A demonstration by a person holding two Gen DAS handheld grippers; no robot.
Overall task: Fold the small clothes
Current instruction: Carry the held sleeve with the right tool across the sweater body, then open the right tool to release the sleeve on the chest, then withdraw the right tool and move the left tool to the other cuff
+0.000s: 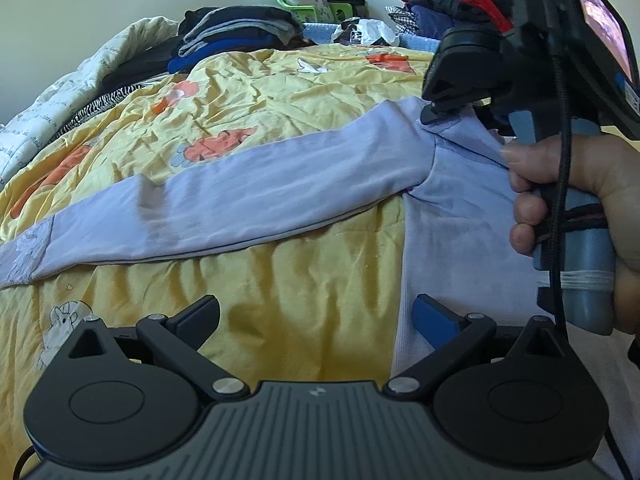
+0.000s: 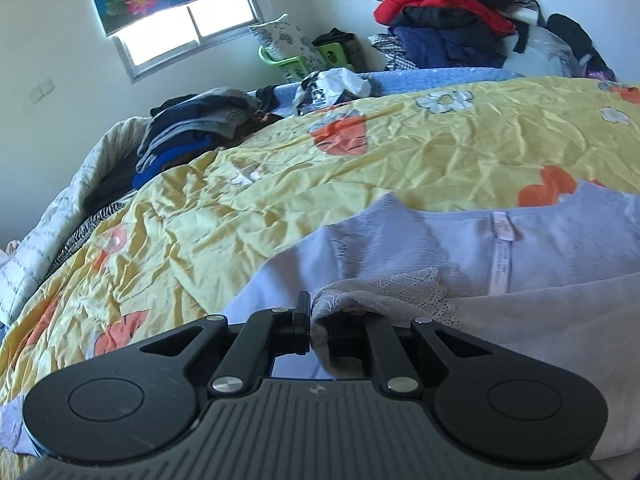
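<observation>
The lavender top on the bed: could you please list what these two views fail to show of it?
- Lavender top, left wrist view: body cut off by the right hand.
- Right wrist view: the right hand-held gripper hides the pinched collar.
- Label: print too small.
- Left hand-held gripper is open, holding nothing.

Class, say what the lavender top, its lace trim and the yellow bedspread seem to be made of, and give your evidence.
Lavender top: soft matte knit, probably cotton jersey; it drapes limply.
Lace trim: white openwork lace, with a net pattern showing.
Yellow bedspread: thin woven fabric with a slight sheen and many sharp creases; possibly a synthetic blend.
</observation>
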